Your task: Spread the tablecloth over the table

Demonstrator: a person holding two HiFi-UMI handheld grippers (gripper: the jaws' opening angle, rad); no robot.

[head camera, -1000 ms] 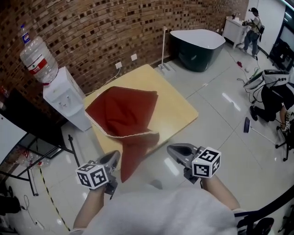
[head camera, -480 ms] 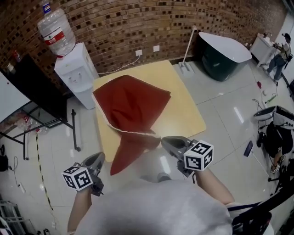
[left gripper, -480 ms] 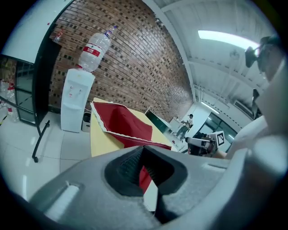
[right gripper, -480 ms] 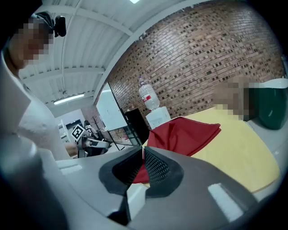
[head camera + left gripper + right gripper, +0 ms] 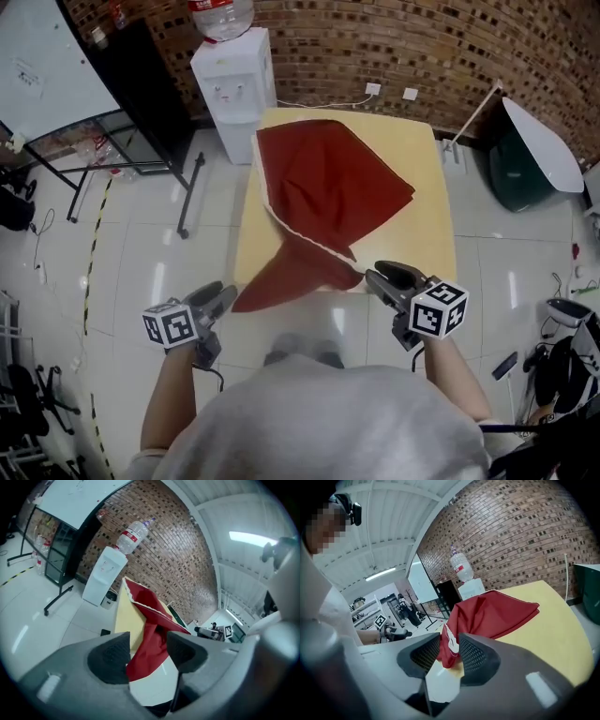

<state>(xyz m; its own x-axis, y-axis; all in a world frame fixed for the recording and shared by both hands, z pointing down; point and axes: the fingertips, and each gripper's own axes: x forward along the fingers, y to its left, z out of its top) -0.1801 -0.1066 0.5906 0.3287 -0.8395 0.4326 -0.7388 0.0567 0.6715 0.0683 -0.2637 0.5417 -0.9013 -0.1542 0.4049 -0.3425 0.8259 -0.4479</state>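
The red tablecloth (image 5: 328, 187) lies bunched on the yellow table (image 5: 427, 187), and one corner hangs over the near edge. My left gripper (image 5: 223, 295) is at that hanging corner. Its jaws have just been opening, and the cloth (image 5: 147, 616) shows through the gap of the left gripper (image 5: 147, 639) without touching the pads. My right gripper (image 5: 382, 275) is at the white-trimmed hem. Its jaws have also just been opening. In the right gripper view the hem of the cloth (image 5: 492, 611) sits loosely in the right gripper (image 5: 449, 641).
A white water dispenser (image 5: 234, 80) stands at the table's far left corner, with a black-framed board stand (image 5: 122, 84) to its left. A dark tub (image 5: 530, 159) and a white pole (image 5: 473, 117) are at the right. Glossy tiled floor surrounds the table.
Both grippers have sunk toward the table's near edge, and their jaws stand apart now instead of shut. The head view has swung, so the table lies straight ahead.
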